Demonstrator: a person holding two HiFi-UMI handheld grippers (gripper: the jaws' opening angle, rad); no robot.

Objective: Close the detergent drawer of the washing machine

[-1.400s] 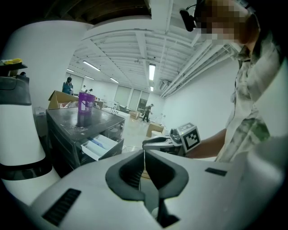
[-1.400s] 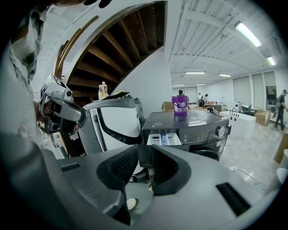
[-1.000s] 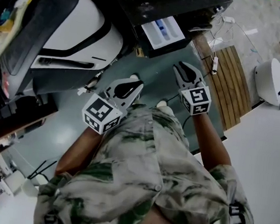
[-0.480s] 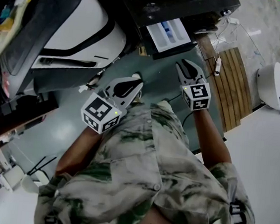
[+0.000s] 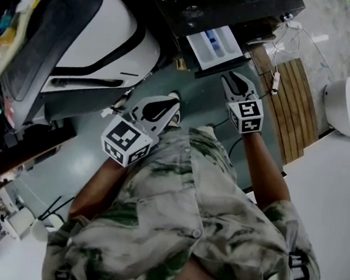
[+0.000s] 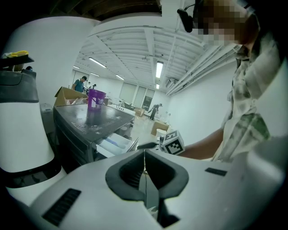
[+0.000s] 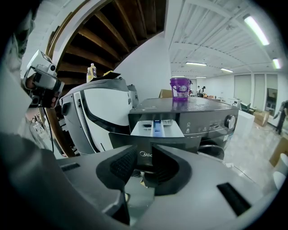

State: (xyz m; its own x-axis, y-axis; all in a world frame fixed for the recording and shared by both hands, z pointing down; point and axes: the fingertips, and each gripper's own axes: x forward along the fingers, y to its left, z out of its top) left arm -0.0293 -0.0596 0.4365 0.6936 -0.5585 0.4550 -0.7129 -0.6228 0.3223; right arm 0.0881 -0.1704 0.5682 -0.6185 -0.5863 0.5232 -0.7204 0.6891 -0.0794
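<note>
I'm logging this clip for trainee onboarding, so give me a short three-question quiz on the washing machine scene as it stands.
1. True or false: the detergent drawer is pushed fully into the washing machine.
2. What stands on top of the machine? A) a purple container B) a folded towel C) a red kettle
3. Which gripper is nearer the drawer front?
Key: 1 false, it stands pulled out. 2 A. 3 the right gripper; its jaws are opening, with nothing between them.
</note>
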